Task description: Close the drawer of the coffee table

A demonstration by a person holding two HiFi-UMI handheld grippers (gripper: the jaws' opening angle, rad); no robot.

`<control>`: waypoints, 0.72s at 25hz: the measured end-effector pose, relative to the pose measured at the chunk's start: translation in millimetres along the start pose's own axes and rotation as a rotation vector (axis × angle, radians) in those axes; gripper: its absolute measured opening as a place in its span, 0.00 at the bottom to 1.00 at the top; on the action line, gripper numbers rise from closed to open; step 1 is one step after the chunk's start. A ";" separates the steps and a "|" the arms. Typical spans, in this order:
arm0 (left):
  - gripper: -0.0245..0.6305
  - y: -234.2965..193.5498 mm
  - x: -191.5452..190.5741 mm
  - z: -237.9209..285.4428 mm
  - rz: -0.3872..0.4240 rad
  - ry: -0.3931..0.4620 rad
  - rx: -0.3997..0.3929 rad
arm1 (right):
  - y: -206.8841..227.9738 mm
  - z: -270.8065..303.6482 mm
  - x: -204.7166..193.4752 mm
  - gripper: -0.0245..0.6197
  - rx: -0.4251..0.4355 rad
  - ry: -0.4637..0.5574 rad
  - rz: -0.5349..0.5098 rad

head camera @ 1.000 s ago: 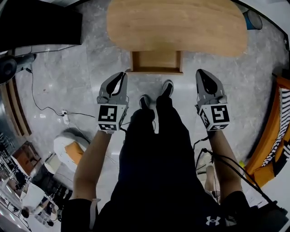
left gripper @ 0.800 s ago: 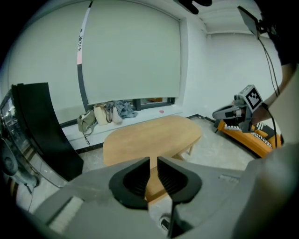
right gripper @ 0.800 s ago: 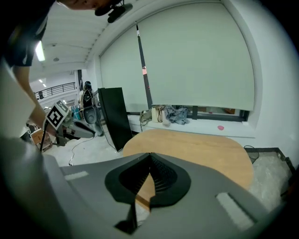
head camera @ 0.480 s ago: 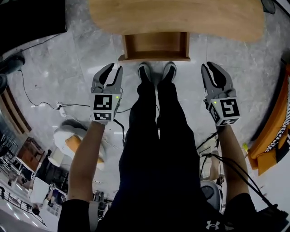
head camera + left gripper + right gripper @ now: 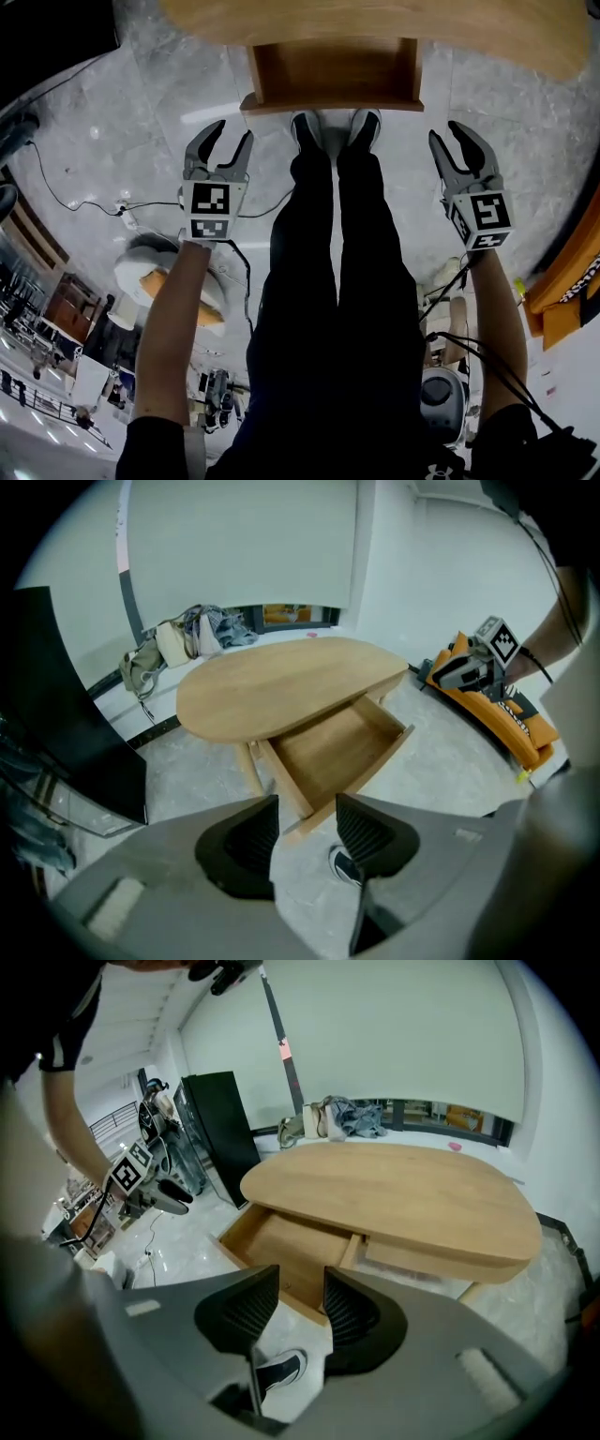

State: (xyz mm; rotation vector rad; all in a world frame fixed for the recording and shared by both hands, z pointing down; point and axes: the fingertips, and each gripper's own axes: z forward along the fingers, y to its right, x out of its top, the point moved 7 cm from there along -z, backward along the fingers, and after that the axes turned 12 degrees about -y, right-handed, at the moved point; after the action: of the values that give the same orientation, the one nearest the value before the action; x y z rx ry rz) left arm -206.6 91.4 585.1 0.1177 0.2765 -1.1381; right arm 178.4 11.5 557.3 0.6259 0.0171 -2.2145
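Observation:
The oval wooden coffee table [image 5: 469, 33] fills the top of the head view. Its drawer [image 5: 333, 75] stands pulled out and empty, with the front board just above the person's shoes. My left gripper [image 5: 233, 131] hangs over the floor left of the drawer's front, apart from it. Its jaws are opening with nothing between them. My right gripper [image 5: 448, 131] hangs right of the drawer's front, also opening and empty. The left gripper view has the drawer [image 5: 333, 752] beyond my left gripper [image 5: 307, 822]. The right gripper view shows the drawer [image 5: 281, 1241] past my right gripper [image 5: 302, 1302].
The person's legs and shoes [image 5: 328, 131] stand between the two grippers, toes at the drawer front. A black cabinet [image 5: 47, 37] is at the upper left, and a cable with a power strip [image 5: 122, 211] lies on the floor. An orange frame [image 5: 572, 281] is at the right.
Both grippers have sunk toward the floor and their jaws have gone from shut to spread. The table and drawer now look larger and closer to the feet.

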 end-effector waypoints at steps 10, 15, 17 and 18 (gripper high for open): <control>0.34 -13.4 -45.4 84.3 -0.024 -0.095 0.012 | 26.2 66.9 -81.2 0.30 -0.026 -0.147 -0.071; 0.34 -19.9 -64.5 117.3 -0.046 -0.143 0.009 | 29.3 97.9 -99.0 0.35 -0.015 -0.146 -0.057; 0.34 -20.8 -67.5 127.1 -0.048 -0.154 0.011 | 32.6 110.1 -103.4 0.35 -0.008 -0.146 -0.053; 0.34 -20.7 -67.7 131.8 -0.048 -0.155 0.012 | 35.3 115.8 -106.4 0.35 -0.008 -0.148 -0.054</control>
State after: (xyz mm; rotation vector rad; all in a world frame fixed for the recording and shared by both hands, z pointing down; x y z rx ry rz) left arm -231.1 111.6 731.3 0.0335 0.1355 -1.1896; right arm 211.8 39.0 712.5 0.4608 -0.0333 -2.3067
